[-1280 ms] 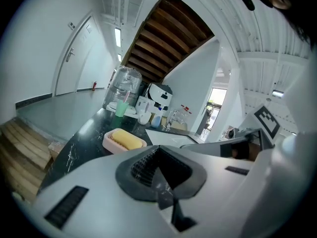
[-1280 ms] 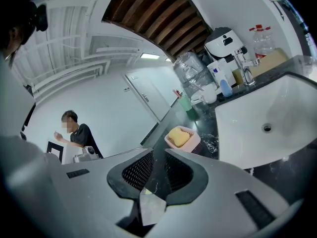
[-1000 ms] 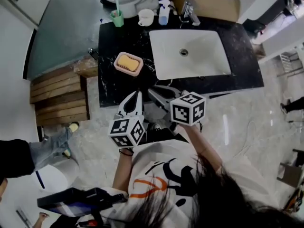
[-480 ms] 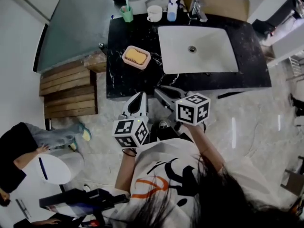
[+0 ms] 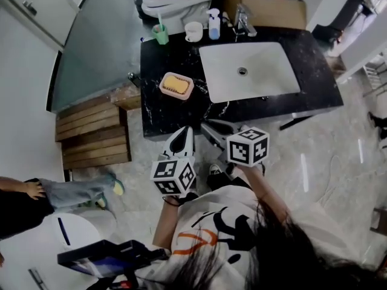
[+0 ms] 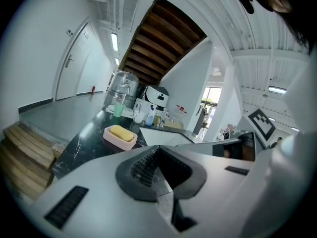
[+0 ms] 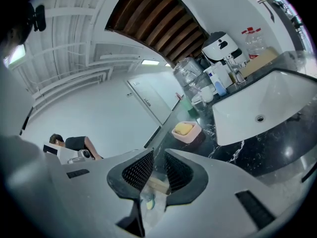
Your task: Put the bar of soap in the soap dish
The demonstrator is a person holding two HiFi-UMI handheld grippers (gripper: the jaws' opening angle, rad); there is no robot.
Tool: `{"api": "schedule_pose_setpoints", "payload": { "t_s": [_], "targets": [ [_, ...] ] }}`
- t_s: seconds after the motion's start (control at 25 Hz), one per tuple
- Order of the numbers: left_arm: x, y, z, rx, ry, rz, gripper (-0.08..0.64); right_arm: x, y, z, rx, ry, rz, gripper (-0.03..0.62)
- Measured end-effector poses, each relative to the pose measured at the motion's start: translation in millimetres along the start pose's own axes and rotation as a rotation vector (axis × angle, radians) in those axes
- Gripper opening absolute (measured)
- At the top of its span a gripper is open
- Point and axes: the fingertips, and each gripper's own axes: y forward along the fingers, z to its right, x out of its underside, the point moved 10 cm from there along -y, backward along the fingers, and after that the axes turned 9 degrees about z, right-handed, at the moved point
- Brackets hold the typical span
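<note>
Well, at the far left of the head view, wooden steps (image 5: 91,132) stand beside a black counter (image 5: 160,115). On the counter's left part sits a pink soap dish (image 5: 163,90), and the yellow bar of soap (image 5: 176,84) lies in it, well apart from both grippers. Behind the dish stand a green cup (image 5: 160,35), a white cup (image 5: 193,32) and a spray bottle (image 5: 213,24). Further right is the white sink (image 5: 266,77), with its tap (image 5: 242,20) behind it. The left gripper (image 5: 185,132) hangs at the counter's near edge, its jaws pressed together on nothing. Just beside it, the right gripper (image 5: 207,127) also points toward the counter. Its jaws stand a narrow slit apart, with nothing gripped between them.
</note>
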Motion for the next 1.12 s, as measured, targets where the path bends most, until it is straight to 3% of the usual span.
{"api": "schedule_pose_setpoints", "payload": {
  "t_s": [0.48, 1.12],
  "targets": [
    [5, -80, -42, -0.009, -0.028, 0.005, 0.002, 47, 9, -68, 0.023, -0.032, 0.003, 0.051],
    [34, -184, -50, 0.078, -0.038, -0.016, 0.002, 123, -27, -143, 0.072, -0.006, 0.054, 0.049]
  ]
}}
